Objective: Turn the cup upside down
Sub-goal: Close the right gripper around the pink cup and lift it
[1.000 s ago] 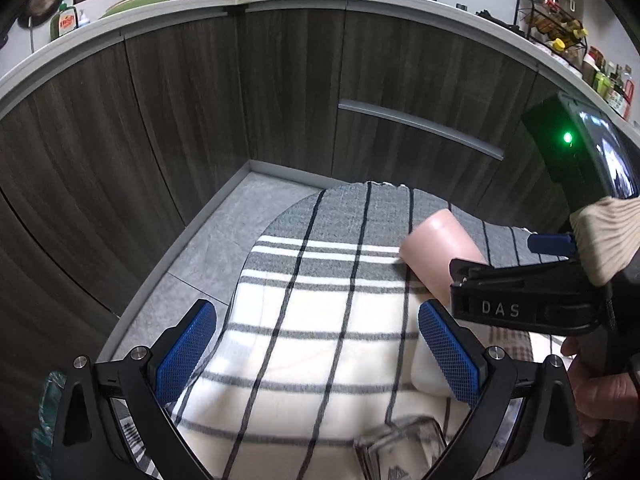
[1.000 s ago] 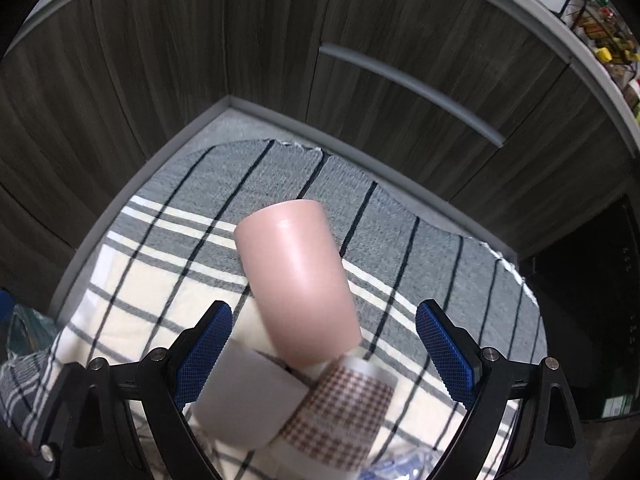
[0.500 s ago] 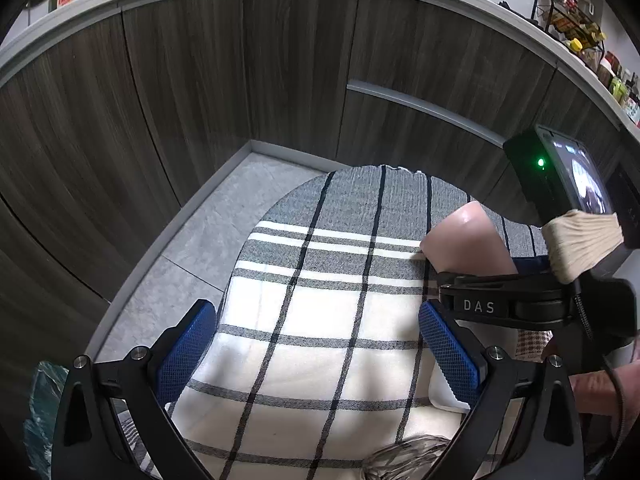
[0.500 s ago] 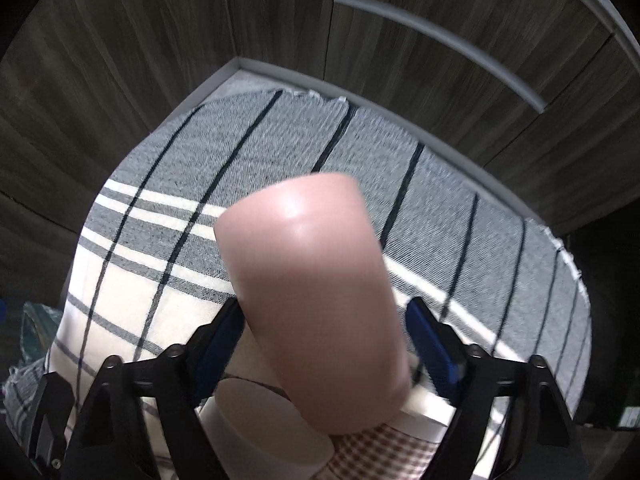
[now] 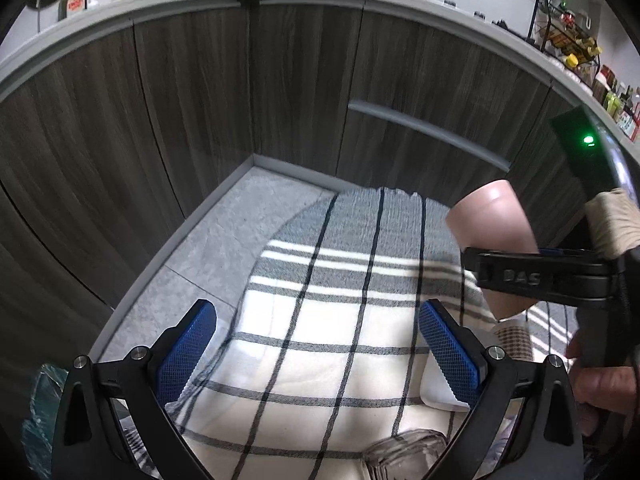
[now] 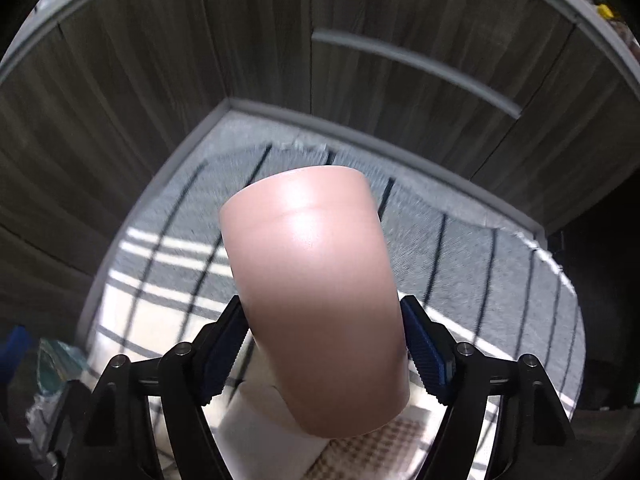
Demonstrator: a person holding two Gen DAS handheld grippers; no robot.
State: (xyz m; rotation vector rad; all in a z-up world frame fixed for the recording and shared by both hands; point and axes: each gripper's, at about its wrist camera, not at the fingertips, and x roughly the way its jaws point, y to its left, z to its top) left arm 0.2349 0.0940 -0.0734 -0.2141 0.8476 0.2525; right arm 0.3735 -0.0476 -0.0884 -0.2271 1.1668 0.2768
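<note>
The pink cup [image 6: 316, 292] fills the middle of the right wrist view, tilted, lifted off the checked cloth [image 6: 160, 264]. My right gripper [image 6: 324, 344] is shut on the cup, a blue pad pressed to each side. In the left wrist view the same cup [image 5: 492, 224] is at the right, held by the black right gripper [image 5: 532, 280] above the cloth [image 5: 328, 320]. My left gripper [image 5: 316, 352] is open and empty, low over the cloth, left of the cup.
A white cup [image 6: 260, 436] and a brown-checked cup [image 6: 368, 452] sit below the pink one. A glass [image 5: 404, 452] lies near the left gripper. Dark wood cabinets [image 5: 280, 100] stand behind the cloth, grey floor [image 5: 224, 232] to the left.
My right gripper closed on the pink cup and lifted it off the cloth, tilting it. My left gripper stayed open and shifted only slightly.
</note>
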